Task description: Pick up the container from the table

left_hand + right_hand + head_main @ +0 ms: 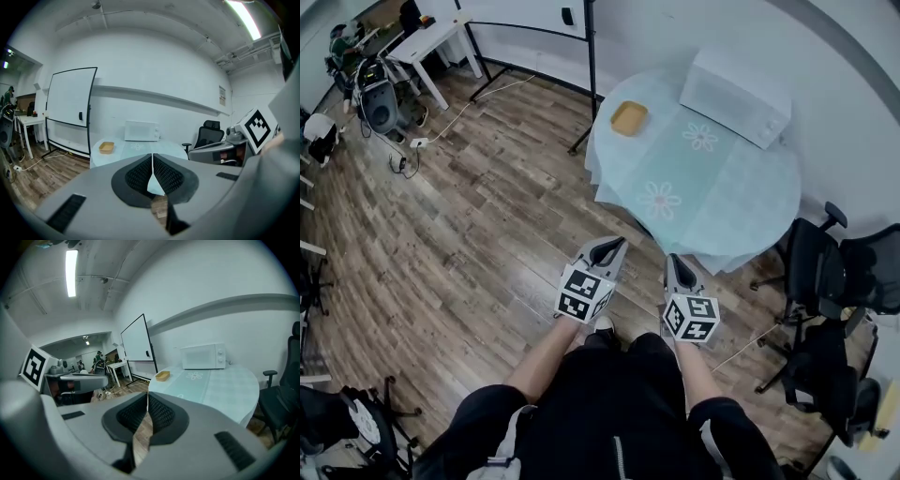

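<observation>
A shallow tan container (629, 117) sits near the far left edge of a round table (741, 211) with a pale checked cloth; it also shows small in the left gripper view as the container (106, 147) and in the right gripper view as the container (162, 376). My left gripper (610, 246) and right gripper (675, 263) are held side by side over the wooden floor, short of the table's near edge, pointing toward it. Both have their jaws shut with nothing between them, as the left gripper (152, 157) and right gripper (147, 397) views show.
A white microwave (736, 96) stands at the table's far right. A whiteboard on a stand (530, 28) is left of the table. Black office chairs (825, 281) crowd the right side. A desk and equipment (380, 66) sit far left, with cables on the floor.
</observation>
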